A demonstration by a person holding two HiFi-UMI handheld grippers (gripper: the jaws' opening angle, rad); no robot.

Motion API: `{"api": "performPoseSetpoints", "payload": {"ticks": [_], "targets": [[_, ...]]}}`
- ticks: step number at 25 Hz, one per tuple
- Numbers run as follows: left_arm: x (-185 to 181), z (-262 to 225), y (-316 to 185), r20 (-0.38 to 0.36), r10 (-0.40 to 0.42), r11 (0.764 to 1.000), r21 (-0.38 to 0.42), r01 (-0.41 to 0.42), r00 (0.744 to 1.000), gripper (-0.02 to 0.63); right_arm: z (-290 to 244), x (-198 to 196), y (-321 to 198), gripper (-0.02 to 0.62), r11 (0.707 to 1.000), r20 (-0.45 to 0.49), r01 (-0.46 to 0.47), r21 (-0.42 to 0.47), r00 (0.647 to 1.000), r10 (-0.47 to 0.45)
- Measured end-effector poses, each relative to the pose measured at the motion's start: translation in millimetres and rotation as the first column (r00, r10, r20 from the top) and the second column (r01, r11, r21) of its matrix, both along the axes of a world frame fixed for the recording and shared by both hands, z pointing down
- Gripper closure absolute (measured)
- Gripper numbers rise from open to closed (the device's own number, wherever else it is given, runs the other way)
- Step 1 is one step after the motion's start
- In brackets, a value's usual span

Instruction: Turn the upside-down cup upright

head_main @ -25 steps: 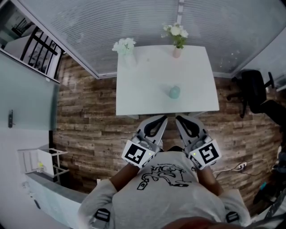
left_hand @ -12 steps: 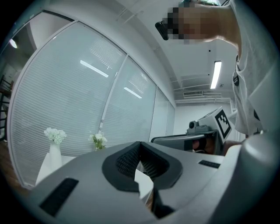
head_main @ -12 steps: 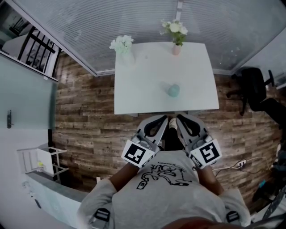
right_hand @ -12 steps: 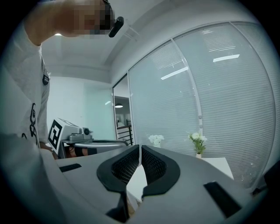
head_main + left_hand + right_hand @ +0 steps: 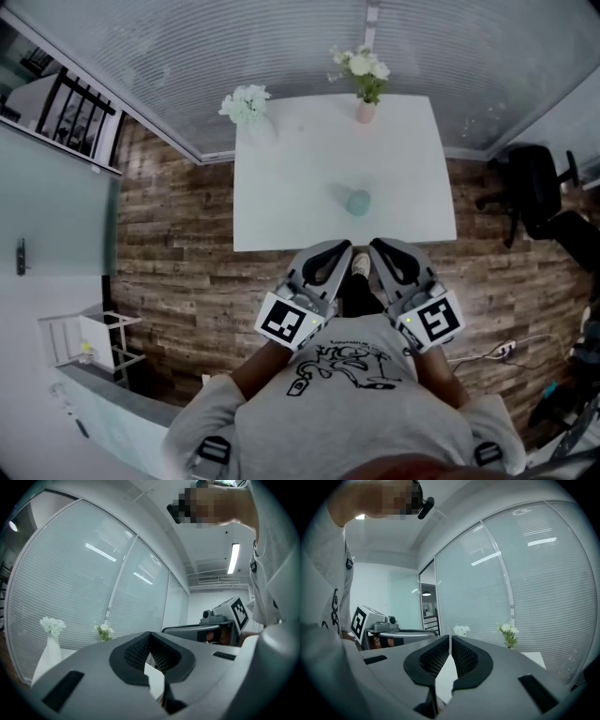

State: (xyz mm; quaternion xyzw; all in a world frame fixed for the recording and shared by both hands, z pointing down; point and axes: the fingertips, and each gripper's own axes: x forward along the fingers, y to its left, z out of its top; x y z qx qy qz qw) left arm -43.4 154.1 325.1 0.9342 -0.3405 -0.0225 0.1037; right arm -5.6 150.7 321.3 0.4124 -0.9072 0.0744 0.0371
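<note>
Hovering off near edge of desk (image 5: 272,187): left hand-held gripper (image 5: 336,255), jaws closed, empty. Cup (image 5: 357,202) stood mid-desk, right of centre, well apart from both. Judged light, stiff, smooth, likely slippery. Best pinched across side wall. Right hand-held gripper (image 5: 382,255) closed, empty.

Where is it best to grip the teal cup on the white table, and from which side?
Probably the teal cup's side wall, jaws across its round body, coming from the table's near edge: it stands alone there, with both flower vases far behind.
</note>
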Motion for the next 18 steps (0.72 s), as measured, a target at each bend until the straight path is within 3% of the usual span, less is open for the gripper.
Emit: {"api": "performPoseSetpoints", "payload": {"ticks": [18], "targets": [[48,-14,-101,0.015,-0.024,0.999,0.033,0.023,1.000,0.604,-9,46,-100,0.554,0.999,0.007,0.032,0.028,0.999,-0.033]]}}
